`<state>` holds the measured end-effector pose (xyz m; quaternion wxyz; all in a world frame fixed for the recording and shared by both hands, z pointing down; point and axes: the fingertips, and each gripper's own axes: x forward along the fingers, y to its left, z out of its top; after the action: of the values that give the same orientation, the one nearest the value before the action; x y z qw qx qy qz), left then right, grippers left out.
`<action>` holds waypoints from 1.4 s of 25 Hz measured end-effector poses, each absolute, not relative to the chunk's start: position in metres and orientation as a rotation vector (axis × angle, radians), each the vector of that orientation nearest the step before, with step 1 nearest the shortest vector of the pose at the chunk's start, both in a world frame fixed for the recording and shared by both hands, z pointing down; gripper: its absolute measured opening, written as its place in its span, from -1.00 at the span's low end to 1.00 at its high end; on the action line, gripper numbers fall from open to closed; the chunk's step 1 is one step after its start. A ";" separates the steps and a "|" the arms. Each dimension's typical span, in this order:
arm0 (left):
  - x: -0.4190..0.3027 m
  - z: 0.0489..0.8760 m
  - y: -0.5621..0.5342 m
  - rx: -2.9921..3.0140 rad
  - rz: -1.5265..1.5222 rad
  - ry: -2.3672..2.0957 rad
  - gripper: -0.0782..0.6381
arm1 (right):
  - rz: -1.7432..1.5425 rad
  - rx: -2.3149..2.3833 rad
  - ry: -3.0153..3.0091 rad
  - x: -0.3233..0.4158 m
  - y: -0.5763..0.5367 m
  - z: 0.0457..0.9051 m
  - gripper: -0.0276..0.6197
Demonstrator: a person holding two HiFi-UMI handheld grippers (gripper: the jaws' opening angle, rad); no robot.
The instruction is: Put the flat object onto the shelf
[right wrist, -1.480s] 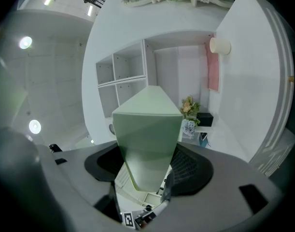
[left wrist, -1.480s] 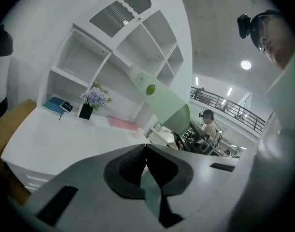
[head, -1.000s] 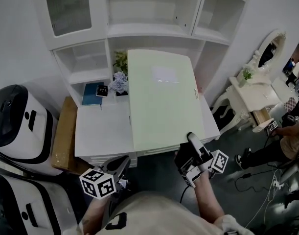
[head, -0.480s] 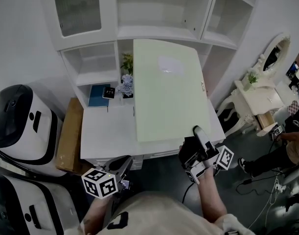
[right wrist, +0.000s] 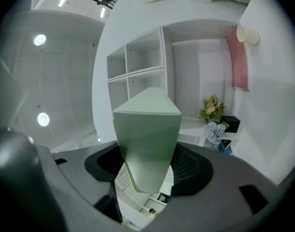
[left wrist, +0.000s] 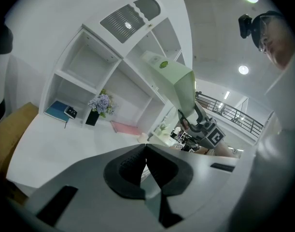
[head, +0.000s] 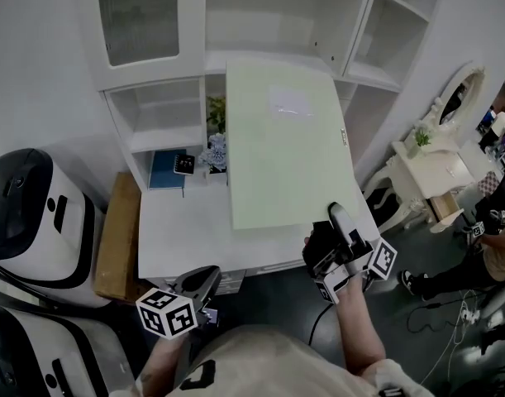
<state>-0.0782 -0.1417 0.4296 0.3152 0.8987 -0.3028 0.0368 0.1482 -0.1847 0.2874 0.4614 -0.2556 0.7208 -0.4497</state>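
Observation:
The flat object is a large pale green box (head: 285, 139). It hangs tilted above the white desk (head: 182, 234), and its far edge reaches up in front of the white shelf unit (head: 264, 56). My right gripper (head: 333, 218) is shut on the box's near right corner; in the right gripper view the box (right wrist: 147, 129) stands between the pads of that gripper (right wrist: 148, 167). My left gripper (head: 204, 278) hangs low at the desk's front edge, shut with nothing between its jaws (left wrist: 145, 151). The left gripper view also shows the box (left wrist: 174, 79) raised in the right gripper (left wrist: 198, 122).
On the desk's back left lie a blue book (head: 163, 170) and a flower pot (head: 215, 151). A white rounded machine (head: 29, 222) and a cardboard box (head: 111, 238) stand to the left. A dressing table with a mirror (head: 434, 155) and a person (head: 500, 246) are on the right.
The green box has risen off the desk and moved farther toward the shelf unit, carried by the right gripper. The left gripper has shifted a little along the desk's front.

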 end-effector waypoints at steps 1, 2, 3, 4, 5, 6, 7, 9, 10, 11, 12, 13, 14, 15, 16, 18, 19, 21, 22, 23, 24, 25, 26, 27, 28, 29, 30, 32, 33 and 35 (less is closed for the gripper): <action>-0.080 0.430 -0.142 2.368 0.096 -0.794 -0.74 | -1.100 -0.629 1.776 0.147 -0.185 0.285 0.00; -0.081 0.430 -0.142 2.369 0.094 -0.790 -0.74 | -1.094 -0.629 1.778 0.145 -0.187 0.283 0.00; -0.084 0.430 -0.143 2.370 0.092 -0.787 -0.74 | -1.089 -0.631 1.781 0.143 -0.189 0.281 0.00; -0.086 0.430 -0.146 2.370 0.089 -0.785 -0.74 | -1.085 -0.634 1.782 0.140 -0.192 0.280 0.00; -0.089 0.430 -0.148 2.370 0.086 -0.783 -0.74 | -1.082 -0.638 1.783 0.138 -0.195 0.279 0.00; -0.092 0.430 -0.149 2.372 0.082 -0.782 -0.74 | -1.080 -0.640 1.782 0.137 -0.197 0.278 0.00; -0.093 0.430 -0.148 2.375 0.079 -0.782 -0.74 | -1.077 -0.640 1.780 0.136 -0.197 0.277 0.00; -0.094 0.429 -0.145 2.379 0.077 -0.781 -0.74 | -1.071 -0.642 1.774 0.137 -0.195 0.274 0.00; -0.097 0.429 -0.145 2.378 0.077 -0.780 -0.74 | -1.069 -0.646 1.772 0.136 -0.197 0.273 0.00; -0.100 0.429 -0.148 2.375 0.076 -0.777 -0.74 | -1.067 -0.652 1.771 0.134 -0.201 0.272 0.00; -0.104 0.430 -0.152 2.370 0.074 -0.774 -0.74 | -1.066 -0.660 1.770 0.131 -0.207 0.271 0.00; -0.107 0.430 -0.155 2.365 0.073 -0.772 -0.74 | -1.066 -0.668 1.769 0.129 -0.212 0.271 0.00; -0.110 0.431 -0.158 2.361 0.072 -0.771 -0.74 | -1.066 -0.675 1.768 0.127 -0.216 0.270 0.00; -0.112 0.432 -0.159 2.358 0.072 -0.771 -0.74 | -1.065 -0.681 1.766 0.126 -0.218 0.269 0.00; -0.112 0.433 -0.159 2.355 0.073 -0.771 -0.74 | -1.065 -0.686 1.765 0.126 -0.220 0.268 0.00; -0.112 0.436 -0.159 2.348 0.075 -0.770 -0.74 | -1.063 -0.697 1.765 0.127 -0.224 0.268 0.00; -0.112 0.438 -0.160 2.343 0.078 -0.770 -0.74 | -1.061 -0.702 1.766 0.128 -0.227 0.268 0.00; -0.112 0.440 -0.161 2.337 0.084 -0.770 -0.74 | -1.058 -0.702 1.764 0.128 -0.233 0.267 0.00; -0.112 0.441 -0.162 2.335 0.085 -0.771 -0.74 | -1.058 -0.699 1.762 0.129 -0.237 0.267 0.00; -0.112 0.441 -0.164 2.332 0.087 -0.773 -0.74 | -1.060 -0.696 1.759 0.129 -0.241 0.266 0.00; -0.111 0.441 -0.166 2.330 0.088 -0.777 -0.74 | -1.062 -0.693 1.755 0.130 -0.245 0.265 0.00; -0.110 0.442 -0.168 2.328 0.090 -0.783 -0.74 | -1.063 -0.691 1.753 0.131 -0.249 0.263 0.00; -0.109 0.442 -0.170 2.326 0.093 -0.790 -0.74 | -1.063 -0.689 1.751 0.132 -0.253 0.261 0.00; -0.107 0.442 -0.172 2.325 0.095 -0.797 -0.74 | -1.062 -0.686 1.750 0.134 -0.256 0.260 0.00; -0.104 0.442 -0.174 2.325 0.096 -0.806 -0.74 | -1.061 -0.682 1.749 0.135 -0.259 0.258 0.00; -0.102 0.442 -0.177 2.324 0.095 -0.815 -0.74 | -1.062 -0.677 1.747 0.137 -0.262 0.257 0.00; -0.099 0.441 -0.178 2.322 0.091 -0.822 -0.74 | -1.064 -0.672 1.746 0.139 -0.264 0.256 0.00; -0.094 0.440 -0.181 2.315 0.083 -0.834 -0.74 | -1.073 -0.670 1.746 0.142 -0.270 0.256 0.00; -0.092 0.439 -0.184 2.310 0.082 -0.839 -0.74 | -1.080 -0.672 1.746 0.143 -0.275 0.256 0.00; -0.091 0.438 -0.199 2.291 0.086 -0.853 -0.74 | -1.105 -0.684 1.741 0.143 -0.295 0.256 0.00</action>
<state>-0.0910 -0.1986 0.4378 0.3407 0.8806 -0.3278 0.0330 0.1431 -0.2955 0.2557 0.4658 -0.2785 0.7092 -0.4499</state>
